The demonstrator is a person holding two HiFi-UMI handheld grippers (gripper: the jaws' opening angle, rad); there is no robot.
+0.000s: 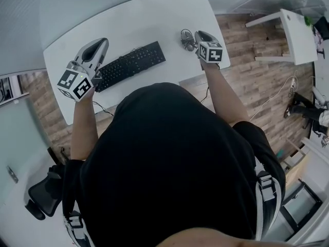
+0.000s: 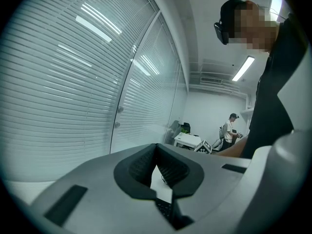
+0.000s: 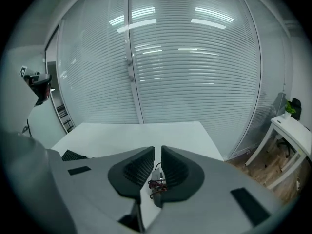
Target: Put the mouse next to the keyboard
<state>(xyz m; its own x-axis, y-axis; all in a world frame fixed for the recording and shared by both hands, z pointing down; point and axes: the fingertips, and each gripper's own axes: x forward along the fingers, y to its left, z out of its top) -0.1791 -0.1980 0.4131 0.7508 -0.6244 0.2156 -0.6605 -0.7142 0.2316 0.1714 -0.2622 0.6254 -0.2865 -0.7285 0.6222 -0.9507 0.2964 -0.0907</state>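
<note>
**mouse pinched at the right end of the surface, keyboard at the middle**

slatted blinds (image 3: 195,57) behind glass along the far side. wood-plank floor (image 1: 247,86) off to the right. black-clad torso (image 1: 175,163) of the person filling the lower head view, both bare forearms reaching forward. white surface (image 1: 154,19) across the top of that view, set at a slant. smaller white table (image 1: 298,35) at far right, well apart. black office chair (image 1: 43,197) at lower left.

black keyboard (image 1: 131,65) at the middle of the surface, angled, with a thin lead trailing over the near edge.

left gripper (image 1: 101,44) by the keyboard's left end, marker cube toward the person. jaws pressed together at the tips, nothing between them. only white surface and a few keys visible through the gap behind the tips.

right gripper (image 1: 198,34) near the surface's right edge, pointing away and downward. jaws drawn almost together, a narrow slit left between the tips, pinching the mouse (image 1: 186,40) by its cable bundle (image 3: 157,185). small grey mouse just left of those jaws in the head view, well right of the keyboard and apart from it. whether lifted clear of the surface or resting on it, unclear.
</note>
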